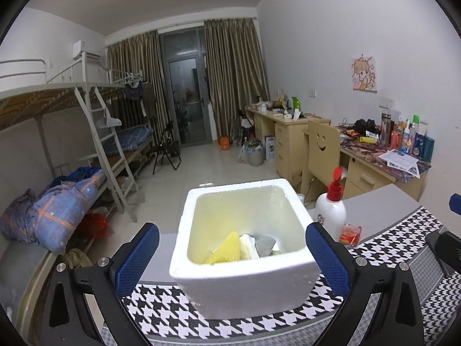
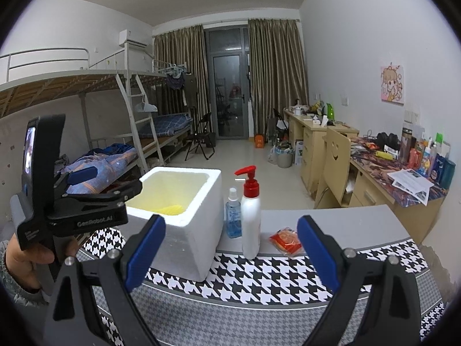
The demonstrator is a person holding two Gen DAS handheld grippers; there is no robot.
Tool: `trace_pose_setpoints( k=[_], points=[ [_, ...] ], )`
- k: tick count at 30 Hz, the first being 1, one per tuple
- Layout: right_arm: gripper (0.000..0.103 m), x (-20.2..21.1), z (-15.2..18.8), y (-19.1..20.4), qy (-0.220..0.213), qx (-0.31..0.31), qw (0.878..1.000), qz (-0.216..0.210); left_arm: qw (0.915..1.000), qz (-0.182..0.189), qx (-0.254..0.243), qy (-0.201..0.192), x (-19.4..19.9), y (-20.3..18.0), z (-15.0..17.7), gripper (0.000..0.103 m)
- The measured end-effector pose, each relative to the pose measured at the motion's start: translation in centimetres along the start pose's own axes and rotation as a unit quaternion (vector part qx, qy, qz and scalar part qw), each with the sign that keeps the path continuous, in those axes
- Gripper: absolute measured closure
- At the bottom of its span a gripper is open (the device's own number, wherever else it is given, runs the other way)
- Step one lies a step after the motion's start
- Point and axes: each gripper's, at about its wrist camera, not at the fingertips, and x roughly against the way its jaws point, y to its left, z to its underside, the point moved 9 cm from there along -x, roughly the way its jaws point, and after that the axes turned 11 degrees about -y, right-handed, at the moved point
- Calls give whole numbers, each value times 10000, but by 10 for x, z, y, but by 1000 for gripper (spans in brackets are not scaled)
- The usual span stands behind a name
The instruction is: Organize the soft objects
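Note:
A white foam box (image 1: 245, 285) stands on the houndstooth cloth (image 1: 173, 317). Inside it lie a yellow mesh sponge (image 1: 226, 249), a white soft item (image 1: 248, 246) and a grey one (image 1: 265, 245). My left gripper (image 1: 232, 256) is open, its blue pads on either side of the box's near wall, not touching it. In the right wrist view the box (image 2: 184, 230) stands left of centre, with the yellow sponge (image 2: 171, 210) showing inside. My right gripper (image 2: 232, 253) is open and empty, in front of the bottles. The left gripper (image 2: 86, 190) hangs by the box's left side.
A white pump bottle with a red top (image 2: 250, 216) and a small blue spray bottle (image 2: 233, 216) stand right of the box. A red packet (image 2: 286, 240) lies on the grey table (image 2: 345, 222). Behind are a bunk bed (image 2: 115, 86), desks and a chair (image 2: 334, 158).

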Motion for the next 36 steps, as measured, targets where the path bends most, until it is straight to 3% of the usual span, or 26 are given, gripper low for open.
trace_pose_setpoints(
  k=[22,29,36],
  points=[
    [7,58,-3,18,-358,151,9992,-79,9986,231,184,-442,97,-9,2,1],
    [7,73,4,24,-427,245,9987,-140,9983,233,399,-350,112,-16,19,1],
    [6,84,13,23,-568,244,9981,-79,9980,-107,261,-561,127,-16,25,1]
  ],
)
